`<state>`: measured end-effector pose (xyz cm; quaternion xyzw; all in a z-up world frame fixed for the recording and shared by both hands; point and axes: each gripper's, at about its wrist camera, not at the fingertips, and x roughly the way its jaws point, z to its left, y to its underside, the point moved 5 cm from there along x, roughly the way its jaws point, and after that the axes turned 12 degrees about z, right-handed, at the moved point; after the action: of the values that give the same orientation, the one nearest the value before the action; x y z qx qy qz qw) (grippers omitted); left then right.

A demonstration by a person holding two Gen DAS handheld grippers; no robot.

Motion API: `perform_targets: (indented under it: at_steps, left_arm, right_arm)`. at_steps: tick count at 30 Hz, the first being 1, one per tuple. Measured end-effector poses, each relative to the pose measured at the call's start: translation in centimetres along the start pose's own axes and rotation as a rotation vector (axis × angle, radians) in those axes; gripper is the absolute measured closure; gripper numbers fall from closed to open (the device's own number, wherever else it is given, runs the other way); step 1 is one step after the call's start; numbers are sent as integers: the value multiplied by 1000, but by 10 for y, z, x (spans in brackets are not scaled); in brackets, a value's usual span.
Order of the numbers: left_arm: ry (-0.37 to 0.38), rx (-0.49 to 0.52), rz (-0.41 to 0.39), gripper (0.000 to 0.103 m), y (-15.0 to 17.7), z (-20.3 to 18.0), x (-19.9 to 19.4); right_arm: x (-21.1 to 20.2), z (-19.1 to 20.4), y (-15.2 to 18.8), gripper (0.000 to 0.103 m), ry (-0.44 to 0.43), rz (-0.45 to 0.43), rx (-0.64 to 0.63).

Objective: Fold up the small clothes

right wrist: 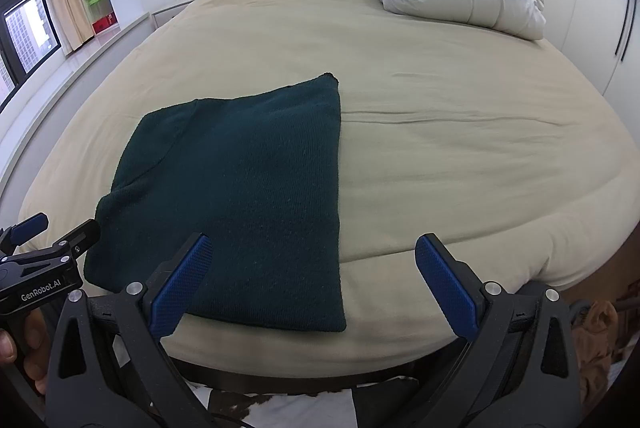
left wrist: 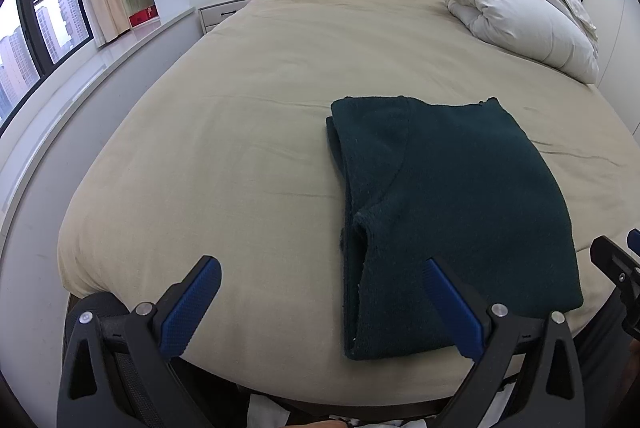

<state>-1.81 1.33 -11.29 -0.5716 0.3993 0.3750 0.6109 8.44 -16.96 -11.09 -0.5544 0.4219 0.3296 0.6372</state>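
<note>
We hold both claws just off the foot edge of the wide bed with its beige sheet [left wrist: 248,116], and the thing we are folding, a dark green knitted sweater [left wrist: 452,196], lies flat on that sheet close to the foot edge, already doubled into a tidy long rectangle with a sleeve tucked along its left side. Our left claw [left wrist: 324,304] is spread wide and holds nothing; its right blue pad hangs over the near edge of the sweater while its left pad is over bare sheet. Our right claw [right wrist: 312,282] is likewise wide open and empty, its left pad over the sweater's near edge and its right pad over the sheet beside it. We judge that the lengthwise folds are done and that the remaining step is to bring the near hem over toward the far end, halving the rectangle. To do that well, we should set each claw at one near corner of the sweater, bite through all the layers at once so the tucked sleeve does not slip out, lift only enough to clear the sheet, and carry both corners forward at an even pace so the edges meet squarely. The knit looks thick and soft, so a shallow pinch may catch only the top layer. The rolled white duvet [left wrist: 516,8] lies well beyond the sweater, near the headboard.
</note>
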Motion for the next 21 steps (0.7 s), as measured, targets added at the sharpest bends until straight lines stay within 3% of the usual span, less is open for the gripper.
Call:
perform_targets:
  at_steps: [21]
  left_arm:
    - [-2,4,4,0,2,1,0]
  right_arm:
    - [3,0,0,0,-3,3,-1]
